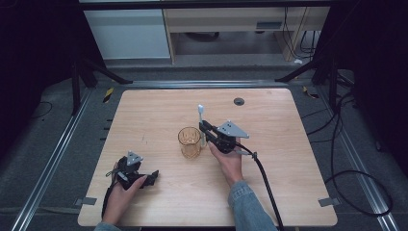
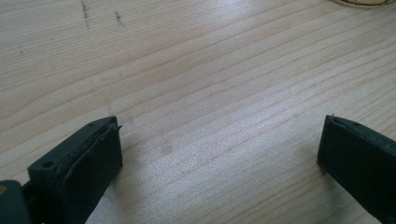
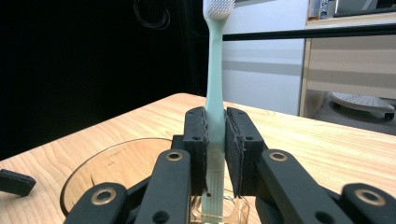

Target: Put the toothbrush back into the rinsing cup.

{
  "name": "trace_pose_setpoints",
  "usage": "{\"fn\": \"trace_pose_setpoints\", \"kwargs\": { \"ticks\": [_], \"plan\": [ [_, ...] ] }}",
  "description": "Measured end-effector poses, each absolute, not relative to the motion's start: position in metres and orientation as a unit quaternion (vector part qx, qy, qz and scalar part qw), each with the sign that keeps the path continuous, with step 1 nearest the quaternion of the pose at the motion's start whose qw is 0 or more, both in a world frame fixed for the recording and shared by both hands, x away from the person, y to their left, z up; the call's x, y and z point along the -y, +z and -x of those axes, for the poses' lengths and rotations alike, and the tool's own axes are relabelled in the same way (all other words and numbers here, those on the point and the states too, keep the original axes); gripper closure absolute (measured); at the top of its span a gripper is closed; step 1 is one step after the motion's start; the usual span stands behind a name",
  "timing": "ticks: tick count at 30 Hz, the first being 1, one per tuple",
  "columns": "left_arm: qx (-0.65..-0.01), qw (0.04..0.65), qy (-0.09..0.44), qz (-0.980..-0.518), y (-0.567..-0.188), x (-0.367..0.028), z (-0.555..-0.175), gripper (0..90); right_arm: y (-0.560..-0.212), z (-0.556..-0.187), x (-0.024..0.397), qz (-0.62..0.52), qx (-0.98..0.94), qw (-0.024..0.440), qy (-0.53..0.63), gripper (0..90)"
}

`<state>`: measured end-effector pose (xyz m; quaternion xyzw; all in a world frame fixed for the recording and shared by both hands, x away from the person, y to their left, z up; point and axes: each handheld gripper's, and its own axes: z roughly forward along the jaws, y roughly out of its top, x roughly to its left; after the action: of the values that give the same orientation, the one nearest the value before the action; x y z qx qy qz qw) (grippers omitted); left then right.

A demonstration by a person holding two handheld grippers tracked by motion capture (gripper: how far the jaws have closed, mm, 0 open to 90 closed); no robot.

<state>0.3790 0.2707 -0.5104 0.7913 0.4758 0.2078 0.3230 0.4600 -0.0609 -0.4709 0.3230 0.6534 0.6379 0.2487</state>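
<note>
A pale green toothbrush (image 3: 214, 93) stands upright with its white bristle head at the top, and my right gripper (image 3: 215, 149) is shut on its handle. In the high view the toothbrush (image 1: 201, 118) rises just right of an amber glass cup (image 1: 190, 142), with the right gripper (image 1: 207, 129) beside the cup's rim. The toothbrush's lower end hangs over the cup (image 3: 116, 172) in the right gripper view. My left gripper (image 1: 153, 177) rests low on the table at the front left, open; its two black pads (image 2: 95, 158) stand wide apart over bare wood.
The wooden table (image 1: 269, 192) has a round grommet (image 1: 239, 101) near its far edge. A black cable (image 1: 264, 178) trails from the right gripper toward the front edge. Dark frame legs and shelving stand beyond the table.
</note>
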Motion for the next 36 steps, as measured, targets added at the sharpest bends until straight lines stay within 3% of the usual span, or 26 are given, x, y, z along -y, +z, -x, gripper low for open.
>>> {"fn": "trace_pose_setpoints", "kwargs": {
  "ticks": [28,36],
  "plan": [
    [-0.476,0.323,0.208,-0.791,-0.510,-0.269,-0.378,0.0,-0.486,-0.462,0.060,-0.328,-0.658,0.255,0.628,78.4],
    [-0.476,0.323,0.208,-0.791,-0.510,-0.269,-0.378,0.0,-0.486,-0.463,0.060,-0.332,-0.665,0.252,0.619,74.1]
  ]
}}
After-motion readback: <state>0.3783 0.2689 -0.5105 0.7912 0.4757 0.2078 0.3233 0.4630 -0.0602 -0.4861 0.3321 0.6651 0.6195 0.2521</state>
